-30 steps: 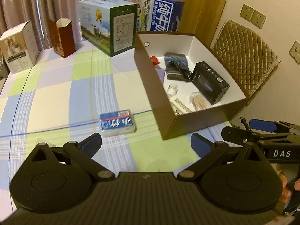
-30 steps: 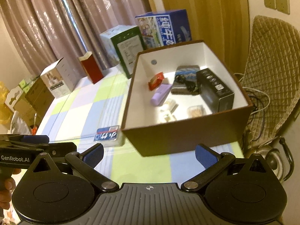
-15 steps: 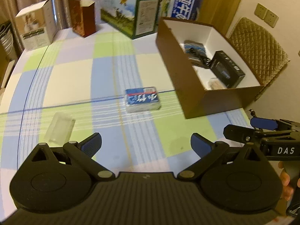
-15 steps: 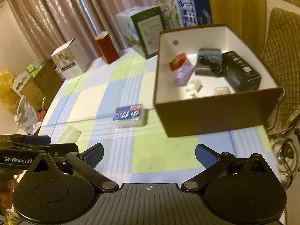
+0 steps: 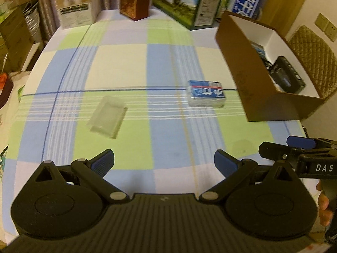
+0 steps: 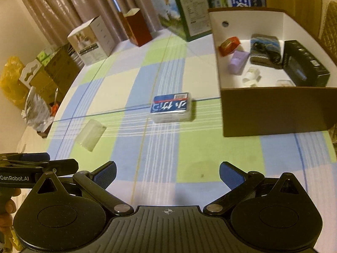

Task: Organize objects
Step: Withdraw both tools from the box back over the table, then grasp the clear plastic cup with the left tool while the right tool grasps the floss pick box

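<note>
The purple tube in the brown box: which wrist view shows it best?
The right wrist view. It looks down into the brown box, so the purple tube lies in plain sight on the white floor beside a red packet. In the left wrist view the box's near wall hides it completely.

Glossy plastic-wrapped tissue pack (image 5: 207, 93), matt cardboard box (image 5: 248, 80)

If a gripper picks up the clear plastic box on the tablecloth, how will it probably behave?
The clear box looks thin-walled and empty, so probably light and may flex or crack under a hard squeeze. Its glossy plastic could slip between the pads. Lying flat on the tablecloth, it should slide rather than roll if pushed.
</note>
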Demonstrator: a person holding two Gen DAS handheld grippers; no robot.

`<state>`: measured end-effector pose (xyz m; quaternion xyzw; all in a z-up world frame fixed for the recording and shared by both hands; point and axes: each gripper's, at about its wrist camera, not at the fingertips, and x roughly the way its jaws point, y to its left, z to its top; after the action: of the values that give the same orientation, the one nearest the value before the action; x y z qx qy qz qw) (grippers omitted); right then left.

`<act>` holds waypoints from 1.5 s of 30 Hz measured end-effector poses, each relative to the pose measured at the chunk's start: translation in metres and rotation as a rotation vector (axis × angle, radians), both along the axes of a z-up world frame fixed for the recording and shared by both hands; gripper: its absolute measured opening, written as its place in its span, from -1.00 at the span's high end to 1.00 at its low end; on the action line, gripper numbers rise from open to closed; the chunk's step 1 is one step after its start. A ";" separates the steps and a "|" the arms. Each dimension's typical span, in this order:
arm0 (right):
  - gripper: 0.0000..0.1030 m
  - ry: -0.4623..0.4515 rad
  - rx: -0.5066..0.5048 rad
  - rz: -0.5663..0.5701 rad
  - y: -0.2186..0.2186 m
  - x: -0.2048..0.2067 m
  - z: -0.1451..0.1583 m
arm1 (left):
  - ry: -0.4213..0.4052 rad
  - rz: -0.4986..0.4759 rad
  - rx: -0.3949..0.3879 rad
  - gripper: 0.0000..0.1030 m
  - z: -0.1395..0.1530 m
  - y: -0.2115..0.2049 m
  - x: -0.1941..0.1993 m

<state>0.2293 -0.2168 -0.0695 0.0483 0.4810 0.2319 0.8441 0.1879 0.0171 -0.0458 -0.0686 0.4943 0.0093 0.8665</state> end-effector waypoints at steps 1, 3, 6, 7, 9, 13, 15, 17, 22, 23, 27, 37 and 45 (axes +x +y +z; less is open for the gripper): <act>-0.96 0.003 -0.002 0.003 0.003 0.000 -0.001 | 0.003 0.007 0.001 -0.94 -0.001 0.004 -0.001; -0.96 0.008 -0.003 0.012 0.009 0.001 -0.003 | 0.005 0.016 0.002 -0.94 -0.001 0.010 -0.002; -0.96 0.011 -0.009 0.025 0.019 0.002 -0.005 | 0.006 0.029 0.005 -0.94 -0.001 0.017 -0.002; -0.96 0.011 -0.011 0.028 0.022 0.002 -0.006 | 0.007 0.032 0.005 -0.94 -0.002 0.019 -0.002; -0.96 0.010 -0.013 0.033 0.027 0.003 -0.007 | 0.007 0.037 0.005 -0.94 -0.002 0.023 -0.002; -0.96 0.012 -0.018 0.034 0.036 0.006 -0.010 | 0.011 0.041 0.008 -0.94 -0.004 0.030 -0.001; -0.96 0.014 -0.020 0.033 0.039 0.008 -0.012 | 0.014 0.040 0.009 -0.94 -0.005 0.033 0.001; -0.96 0.018 -0.023 0.031 0.042 0.009 -0.014 | 0.015 0.038 0.011 -0.94 -0.006 0.035 0.003; -0.96 0.022 -0.025 0.022 0.047 0.015 -0.017 | 0.020 0.035 0.016 -0.94 -0.010 0.041 0.009; -0.96 0.022 -0.026 0.018 0.048 0.017 -0.018 | 0.020 0.034 0.017 -0.94 -0.010 0.042 0.010; -0.96 0.015 -0.033 0.009 0.053 0.024 -0.021 | 0.017 0.031 0.026 -0.94 -0.013 0.046 0.017; -0.96 -0.046 -0.046 -0.012 0.067 0.047 -0.032 | 0.026 0.032 0.040 -0.94 -0.028 0.060 0.041; -0.96 -0.101 -0.107 -0.043 0.082 0.071 -0.049 | 0.024 0.013 0.065 -0.94 -0.047 0.069 0.066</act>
<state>0.3007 -0.1348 -0.1184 0.0018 0.4484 0.1896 0.8735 0.2542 0.0864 -0.0923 -0.0435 0.5038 0.0316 0.8621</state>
